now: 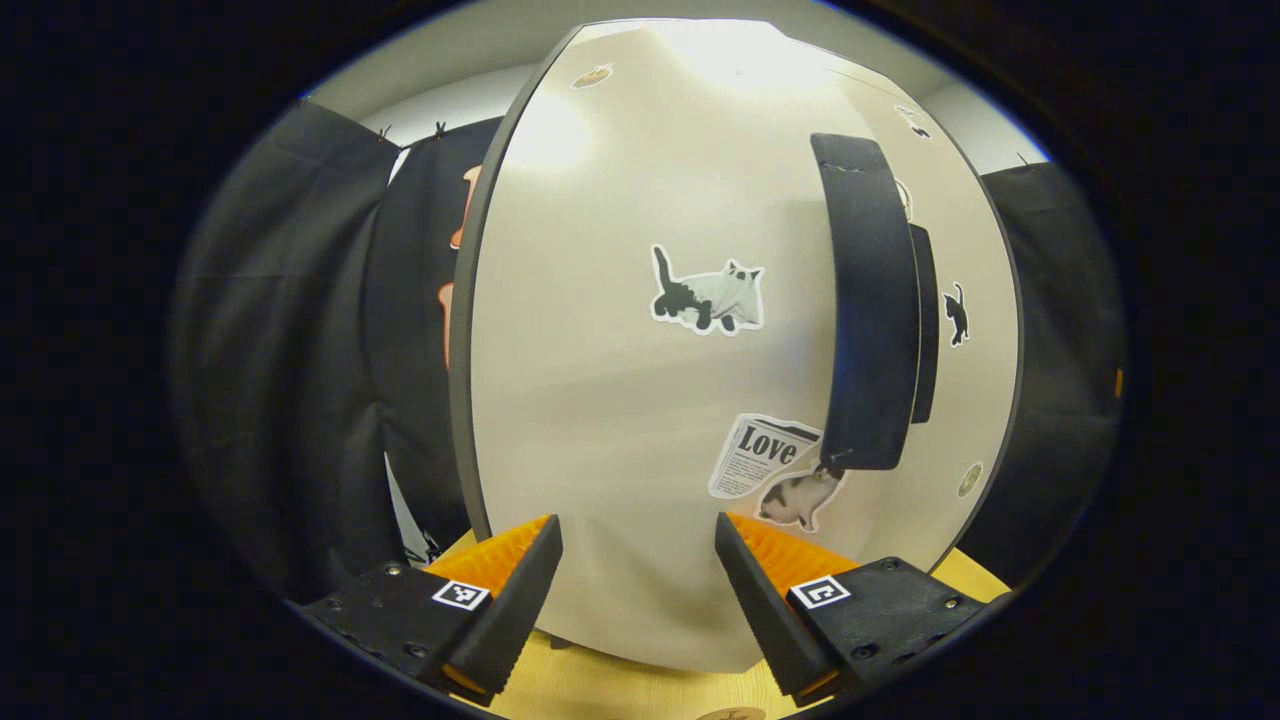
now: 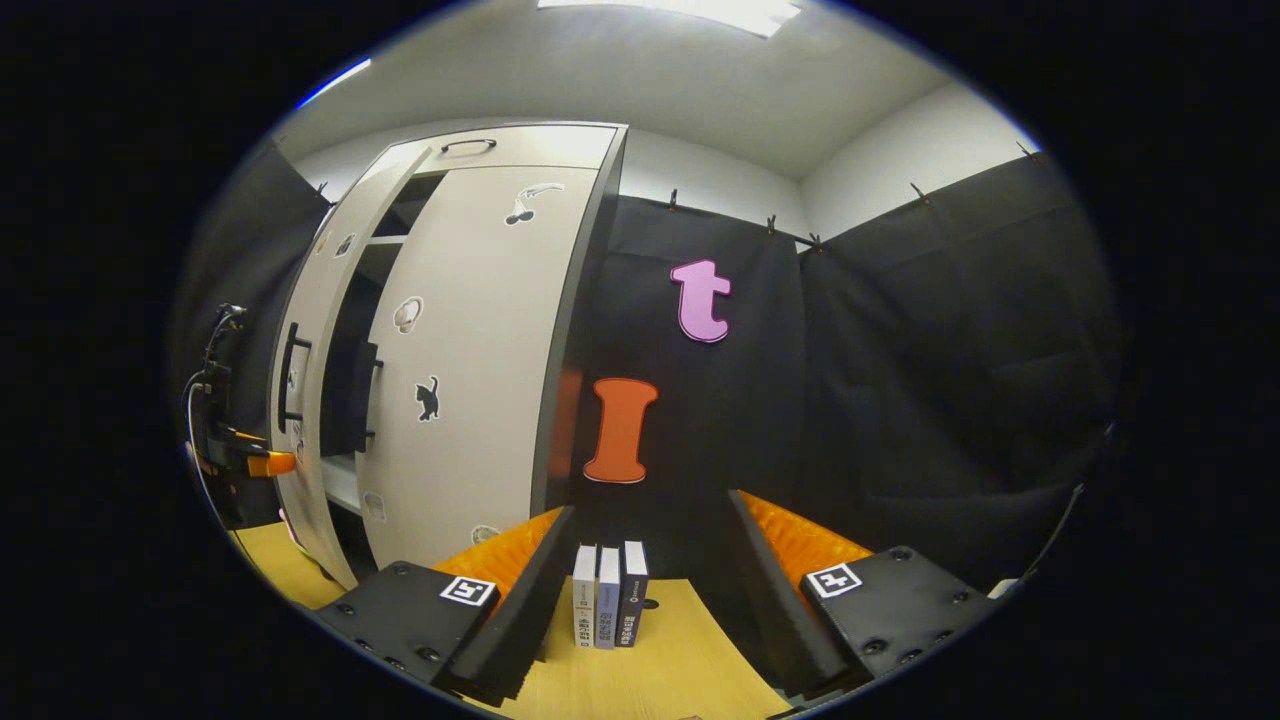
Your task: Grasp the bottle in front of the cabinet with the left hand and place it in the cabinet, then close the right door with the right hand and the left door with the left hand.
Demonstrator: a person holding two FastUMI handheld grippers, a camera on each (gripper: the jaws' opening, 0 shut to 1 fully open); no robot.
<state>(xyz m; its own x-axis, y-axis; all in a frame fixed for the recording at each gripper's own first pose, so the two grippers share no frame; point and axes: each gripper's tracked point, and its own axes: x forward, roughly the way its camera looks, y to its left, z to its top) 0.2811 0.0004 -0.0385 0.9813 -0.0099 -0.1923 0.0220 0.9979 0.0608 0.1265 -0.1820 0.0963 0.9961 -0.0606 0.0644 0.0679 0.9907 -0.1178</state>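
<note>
I am at the step of closing the left door, which takes the centre of my left gripper view, very near and facing me, with its dark handle in the right part of the frame. My left gripper has its jaws wide apart and grips nothing; both fingers stand at the bottom of the frame just before the door face. In my right gripper view the left gripper is at the far left edge, against the outer side of this door, and a dark gap remains between the left door and the right door, so I judge the right door is closed and the left one not fully. To do it well, I think I should push flat on the panel, away from the hinge, slowly until it meets the frame. My right gripper is also wide open and empty, low in the frame over the yellow table. The bottle I cannot see; I suppose it is inside the cabinet. I count two doors, two handles, three small boxes standing between my right fingers, and on the left door two cat stickers and one newspaper sticker
</note>
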